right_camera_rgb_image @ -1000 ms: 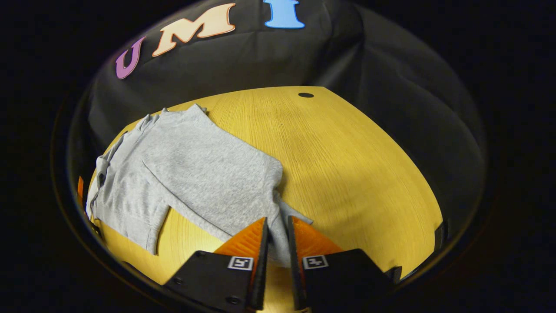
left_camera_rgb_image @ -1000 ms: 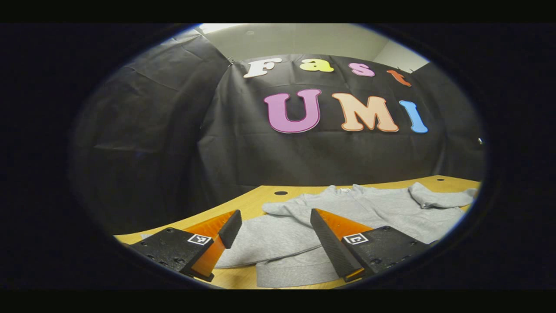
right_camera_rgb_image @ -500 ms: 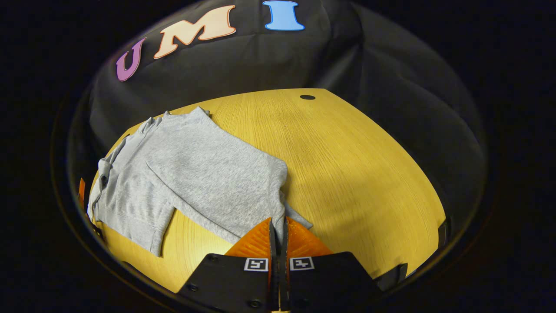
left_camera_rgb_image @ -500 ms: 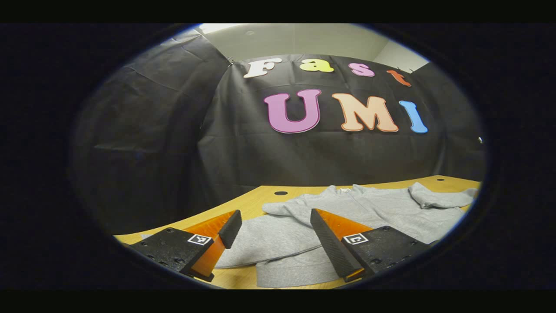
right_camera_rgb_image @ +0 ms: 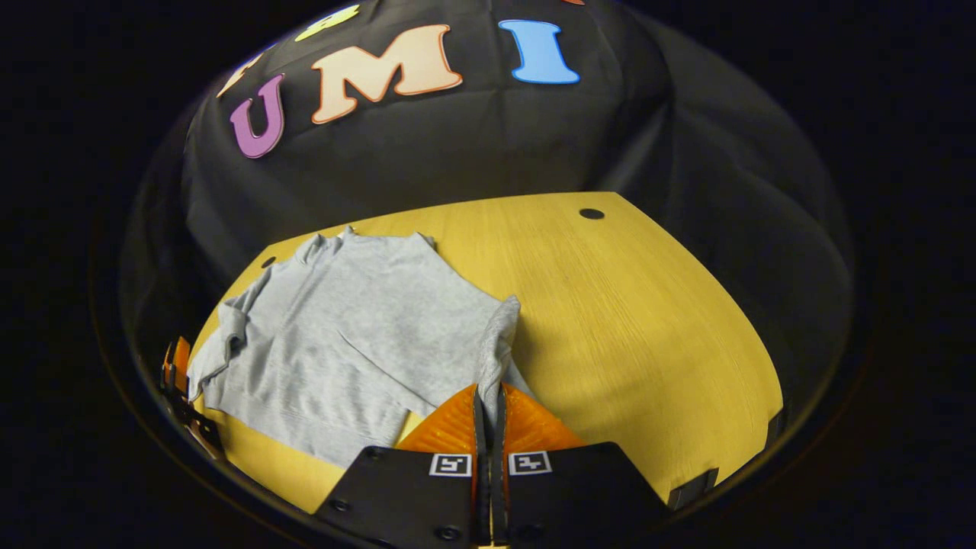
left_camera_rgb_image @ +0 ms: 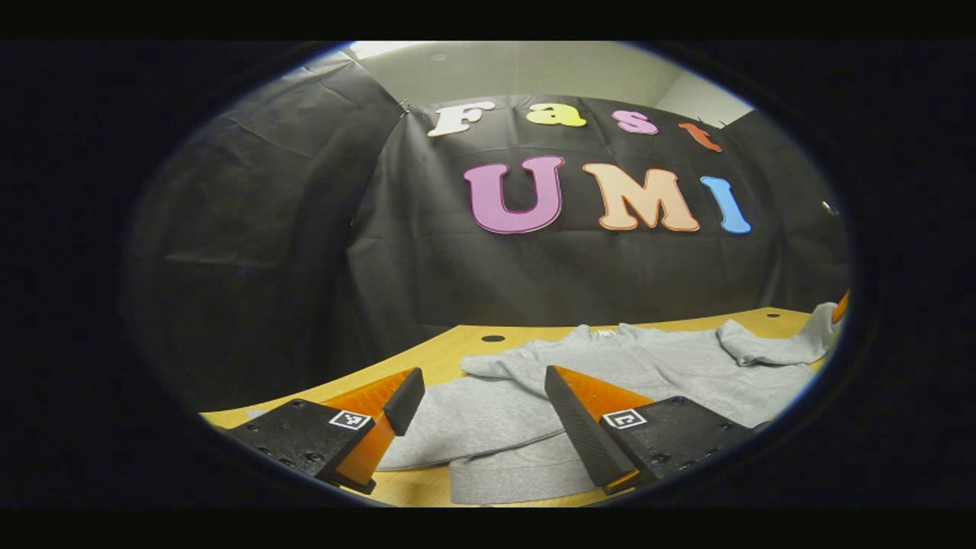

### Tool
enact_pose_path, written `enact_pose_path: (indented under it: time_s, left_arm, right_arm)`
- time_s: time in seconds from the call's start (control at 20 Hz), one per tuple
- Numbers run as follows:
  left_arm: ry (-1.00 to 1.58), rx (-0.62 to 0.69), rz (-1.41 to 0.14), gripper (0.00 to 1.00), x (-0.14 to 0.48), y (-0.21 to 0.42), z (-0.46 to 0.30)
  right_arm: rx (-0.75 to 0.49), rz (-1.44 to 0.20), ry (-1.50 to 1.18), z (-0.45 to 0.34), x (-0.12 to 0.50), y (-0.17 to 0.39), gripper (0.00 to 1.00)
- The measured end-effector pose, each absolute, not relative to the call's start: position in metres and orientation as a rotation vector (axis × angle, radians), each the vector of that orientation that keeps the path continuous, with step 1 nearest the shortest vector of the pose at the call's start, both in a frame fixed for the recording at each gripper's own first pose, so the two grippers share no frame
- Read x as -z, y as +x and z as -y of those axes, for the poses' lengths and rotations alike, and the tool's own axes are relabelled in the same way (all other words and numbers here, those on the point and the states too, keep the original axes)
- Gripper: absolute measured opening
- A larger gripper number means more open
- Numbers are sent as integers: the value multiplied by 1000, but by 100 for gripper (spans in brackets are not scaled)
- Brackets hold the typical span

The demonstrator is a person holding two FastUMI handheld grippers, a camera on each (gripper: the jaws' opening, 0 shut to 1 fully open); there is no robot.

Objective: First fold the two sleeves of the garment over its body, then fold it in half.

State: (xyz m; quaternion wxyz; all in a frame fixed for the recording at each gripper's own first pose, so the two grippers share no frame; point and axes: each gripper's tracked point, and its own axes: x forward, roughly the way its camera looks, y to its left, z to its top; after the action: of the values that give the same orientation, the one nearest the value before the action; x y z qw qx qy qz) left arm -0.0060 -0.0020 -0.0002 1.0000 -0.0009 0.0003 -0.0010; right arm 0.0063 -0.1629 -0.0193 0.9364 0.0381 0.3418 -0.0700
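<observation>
In the left gripper view, the left tool (left_camera_rgb_image: 482, 415) stands wide open, low over the near edge of the table (left_camera_rgb_image: 450, 354), holding nothing. The grey garment (left_camera_rgb_image: 610, 374) lies flat on the table beyond and between its fingers. One sleeve (left_camera_rgb_image: 488, 415) already lies across the body near the hem, so the first sleeve fold looks done. At the far right, the other sleeve (left_camera_rgb_image: 770, 347) rises off the cloth toward the right tool, of which just a tip (left_camera_rgb_image: 841, 306) peeks in at the edge.

In the right gripper view, the right tool (right_camera_rgb_image: 489, 404) is closed tight on the cuff of that second sleeve (right_camera_rgb_image: 499, 343), which stands up from the garment (right_camera_rgb_image: 358, 335) in a ridge. The garment sits on the left half of the table (right_camera_rgb_image: 633, 320); the right half is bare wood. At the far left edge, part of the left tool (right_camera_rgb_image: 179, 366) shows beside the hem.

Judging from this, the second sleeve is mid-fold and not yet laid over the body; the fold in half is left. This view gives the pinch and the whole outline of the garment; the left gripper view gives the folded first sleeve up close.
</observation>
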Motion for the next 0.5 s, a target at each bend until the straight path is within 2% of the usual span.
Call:
enact_pose_path:
  time_s: [0.5]
  left_arm:
    - [-1, 1, 1, 93, 0, -7, 2]
  right_arm:
    - [-130, -606, 31, 17, -33, 107, 3]
